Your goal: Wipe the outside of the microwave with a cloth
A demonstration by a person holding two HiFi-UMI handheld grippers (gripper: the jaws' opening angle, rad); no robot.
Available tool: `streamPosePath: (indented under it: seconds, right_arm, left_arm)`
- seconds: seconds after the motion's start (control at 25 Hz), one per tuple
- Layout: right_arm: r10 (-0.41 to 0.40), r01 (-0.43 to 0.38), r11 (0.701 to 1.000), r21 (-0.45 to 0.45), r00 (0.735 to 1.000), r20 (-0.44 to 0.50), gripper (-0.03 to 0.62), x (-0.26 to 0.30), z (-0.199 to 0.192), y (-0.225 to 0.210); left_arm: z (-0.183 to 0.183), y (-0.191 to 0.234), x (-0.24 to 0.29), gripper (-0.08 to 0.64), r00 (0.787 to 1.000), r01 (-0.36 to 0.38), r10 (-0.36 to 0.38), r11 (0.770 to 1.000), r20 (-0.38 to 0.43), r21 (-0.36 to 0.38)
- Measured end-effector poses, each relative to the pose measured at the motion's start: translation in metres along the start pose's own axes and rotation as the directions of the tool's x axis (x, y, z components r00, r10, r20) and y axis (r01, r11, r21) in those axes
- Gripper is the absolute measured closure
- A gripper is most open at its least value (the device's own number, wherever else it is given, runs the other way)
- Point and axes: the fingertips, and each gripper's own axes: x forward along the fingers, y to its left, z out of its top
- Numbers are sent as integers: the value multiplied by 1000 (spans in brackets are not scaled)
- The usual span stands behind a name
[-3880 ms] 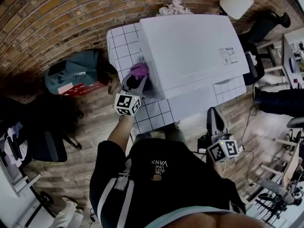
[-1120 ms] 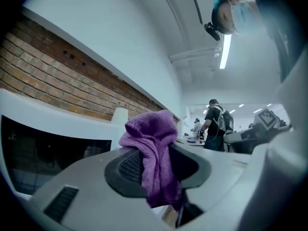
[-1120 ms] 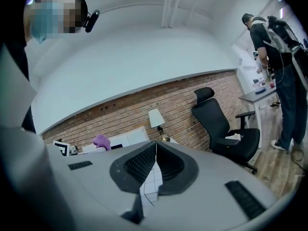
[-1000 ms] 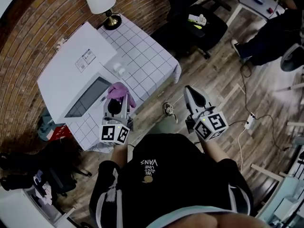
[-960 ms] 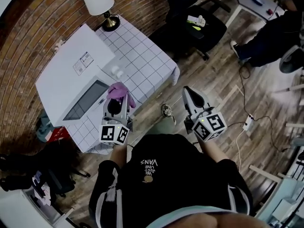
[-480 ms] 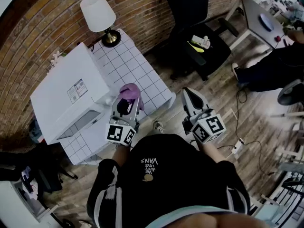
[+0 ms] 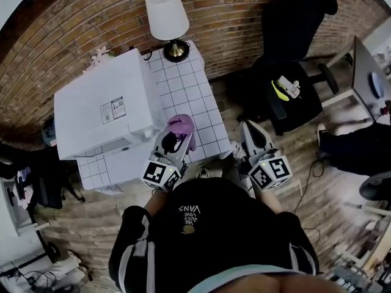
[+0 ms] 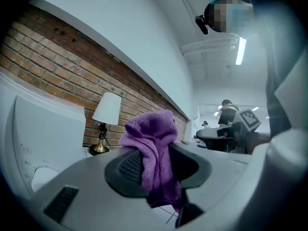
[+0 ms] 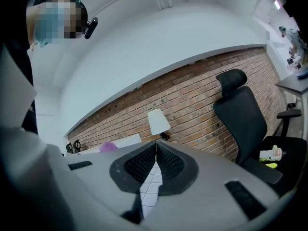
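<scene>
The white microwave (image 7: pixel 104 112) stands on a table covered with a white checked cloth (image 7: pixel 201 112), against the brick wall. My left gripper (image 7: pixel 177 136) is shut on a purple cloth (image 7: pixel 182 127), hanging over the table just right of the microwave's side. In the left gripper view the purple cloth (image 8: pixel 154 150) bulges out between the jaws, with the microwave's side (image 8: pixel 43 138) at the left. My right gripper (image 7: pixel 252 139) is shut with nothing in it, off the table's right edge above the floor. In the right gripper view its pads (image 9: pixel 166 163) meet at the tip.
A white-shaded lamp (image 7: pixel 166 17) stands on the table's far end. A black office chair (image 7: pixel 287 84) sits to the right, with small items on its seat. A second person (image 7: pixel 357 148) is at the right edge. Bags and clutter (image 7: pixel 30 182) lie left of the table.
I have walked round from the microwave's left side past its front to its right side. The left gripper has kept the purple cloth throughout; the right has stayed shut and empty.
</scene>
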Motion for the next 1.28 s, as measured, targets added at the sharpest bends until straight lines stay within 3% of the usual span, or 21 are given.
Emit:
streamPosePath:
  seconds: [0.24,0.4,0.52,0.68,0.92,1.0,1.12,1.28]
  right_arm:
    - [187,-187,982,6,979,-80,589,53,16,-14]
    - [327,-330,944,1,936,-131,589,87,28,-19]
    - [420,-425,905,11,890,-177,589,108,29,-20]
    - [491,-499,867,21,845,-209,589,128,28,-23]
    - [570,-580,814,40,782,-252,589,141,24,-22]
    - [584,-594,803,44,771,-255,589,144,25,-23]
    - [598,-607,793,54,759,-258,589,147,24,-26]
    - [609,-617,785,60,749,-261,589,150,23,-27]
  left_arm:
    - [4,13,22,420,989,-135,140,984,36,-118]
    - [7,22,31,420,957,-246,274,940,94,-234]
    - [5,27,29,420,912,-294,377,875,161,-383]
    - [8,39,28,420,837,-273,481,780,261,-563]
    - [14,62,4,420,642,-148,668,590,377,-793]
    - [15,65,0,420,606,-126,693,568,390,-814]
    - [15,70,-3,420,573,-103,714,550,403,-829]
    - [16,82,-1,420,556,-45,715,535,423,-844]
